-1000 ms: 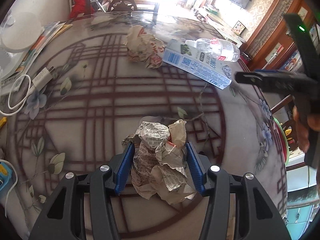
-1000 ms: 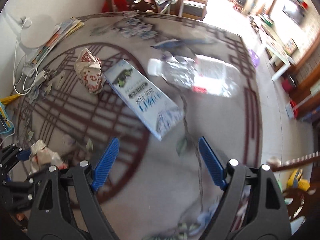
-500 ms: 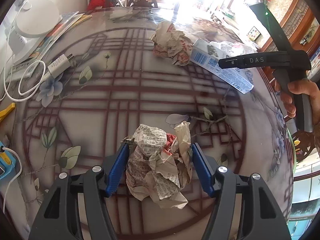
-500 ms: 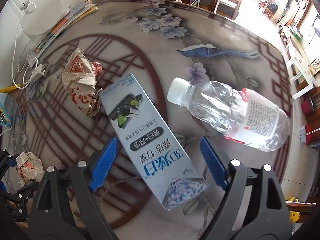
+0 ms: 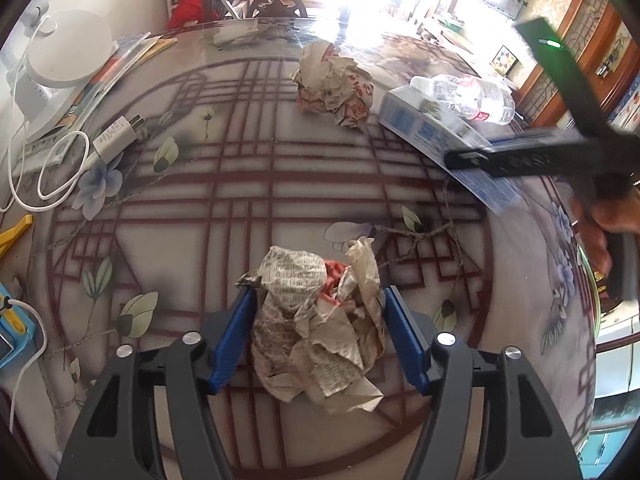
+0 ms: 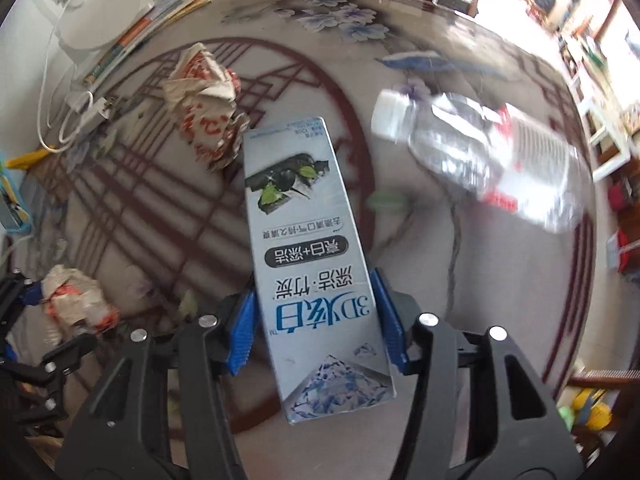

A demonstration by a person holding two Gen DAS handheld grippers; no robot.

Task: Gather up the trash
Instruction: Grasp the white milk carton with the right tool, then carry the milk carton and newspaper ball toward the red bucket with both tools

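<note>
My right gripper [image 6: 314, 316] has its jaws on both long sides of the toothpaste box [image 6: 308, 256], blue pads against the carton near its near end. Box print reads "3D炫白", the rest of the Chinese text too small to be sure; a picture of dark charcoal and green leaves sits toward the far end. Long axis runs near-to-far, tilted slightly left at the far end; it lies flat on the tabletop [image 6: 460, 280].

My left gripper [image 5: 318, 332] holds a crumpled newspaper wad [image 5: 316, 320] between narrow jaws, dense printed text on it, unreadable, some red showing inside.

A second paper wad [image 5: 334, 80] with red printing lies far on the tabletop, just beside the box's far left corner. A clear plastic bottle [image 6: 480, 152] lies on its side right of the box, white cap pointing left, red-and-white label blurred. Far left: white charger and cable [image 5: 116, 136], booklets [image 6: 148, 28], a white round lamp base [image 5: 68, 48].
</note>
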